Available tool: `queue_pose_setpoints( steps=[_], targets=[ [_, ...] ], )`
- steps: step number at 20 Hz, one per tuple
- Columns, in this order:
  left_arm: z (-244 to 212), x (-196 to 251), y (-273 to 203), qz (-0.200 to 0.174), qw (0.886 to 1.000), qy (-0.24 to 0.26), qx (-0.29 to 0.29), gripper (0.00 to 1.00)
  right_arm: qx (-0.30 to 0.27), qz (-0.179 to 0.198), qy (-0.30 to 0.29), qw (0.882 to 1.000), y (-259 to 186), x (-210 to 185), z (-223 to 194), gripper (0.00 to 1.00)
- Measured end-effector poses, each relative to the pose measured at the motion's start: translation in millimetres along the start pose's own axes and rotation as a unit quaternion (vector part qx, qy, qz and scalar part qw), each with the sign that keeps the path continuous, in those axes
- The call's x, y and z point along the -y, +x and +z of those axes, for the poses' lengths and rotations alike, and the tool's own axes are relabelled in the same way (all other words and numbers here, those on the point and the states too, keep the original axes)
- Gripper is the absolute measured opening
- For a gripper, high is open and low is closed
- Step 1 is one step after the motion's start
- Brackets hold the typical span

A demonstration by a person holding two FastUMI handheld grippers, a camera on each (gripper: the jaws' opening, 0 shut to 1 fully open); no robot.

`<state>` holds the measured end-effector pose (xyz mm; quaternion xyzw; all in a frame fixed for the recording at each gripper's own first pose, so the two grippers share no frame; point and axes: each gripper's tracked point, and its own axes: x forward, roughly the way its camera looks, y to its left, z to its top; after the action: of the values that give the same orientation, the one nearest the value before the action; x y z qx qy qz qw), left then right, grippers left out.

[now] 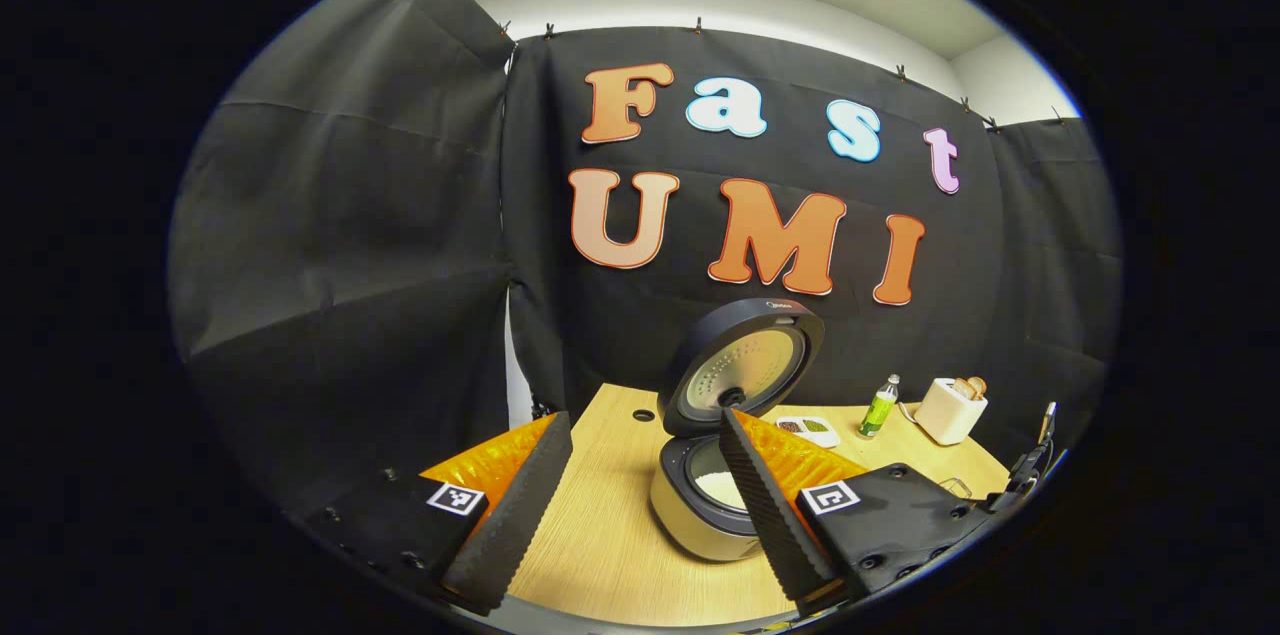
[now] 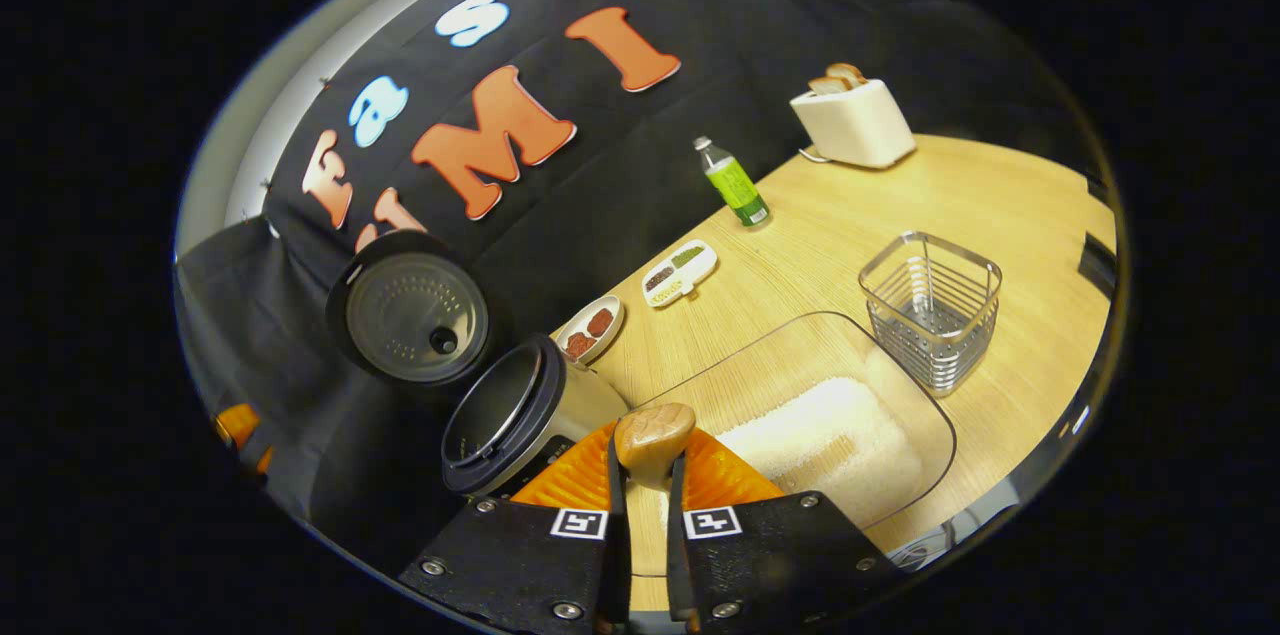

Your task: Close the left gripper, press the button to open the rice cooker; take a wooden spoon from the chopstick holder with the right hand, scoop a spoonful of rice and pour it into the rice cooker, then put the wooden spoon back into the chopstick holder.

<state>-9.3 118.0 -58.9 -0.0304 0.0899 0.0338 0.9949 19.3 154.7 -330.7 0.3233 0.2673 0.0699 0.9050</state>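
While the cream rice cooker [image 1: 700,505] stands with its dark round lid [image 1: 745,365] raised on the wooden table [image 1: 600,535] | left gripper [image 1: 630,505] fingers spread apart, holding nothing | right gripper [image 2: 645,515] fingers clamped on the wooden spoon [image 2: 653,437] above the clear rice tray [image 2: 850,445] | wire chopstick holder [image 2: 930,310] just beside the tray.

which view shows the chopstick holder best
The right gripper view: the chopstick holder, a wire basket, stands whole and unblocked on the table, beside the clear rice container. In the left gripper view only a faint bit of wire near the right edge might be it; I cannot tell.
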Motion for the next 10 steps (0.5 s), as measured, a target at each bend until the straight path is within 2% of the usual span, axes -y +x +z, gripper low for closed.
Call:
queue_pose_setpoints(
  steps=[3,6,10],
  targets=[
    [-2.8,1.7,-1.4,-0.004,1.000,-0.007,-0.004,0.97,-0.006,-0.009,0.099,0.995,-6.1,14.9,9.4,0.14],
    [0.2,2.6,-1.2,-0.004,1.000,-0.003,0.000,0.99,0.006,0.013,0.169,0.986,-19.4,18.4,25.7,0.13],
    [2.5,12.9,2.1,-0.015,1.000,0.000,0.003,0.98,0.018,0.013,0.236,0.972,-32.0,37.9,32.9,0.13]
  ],
)
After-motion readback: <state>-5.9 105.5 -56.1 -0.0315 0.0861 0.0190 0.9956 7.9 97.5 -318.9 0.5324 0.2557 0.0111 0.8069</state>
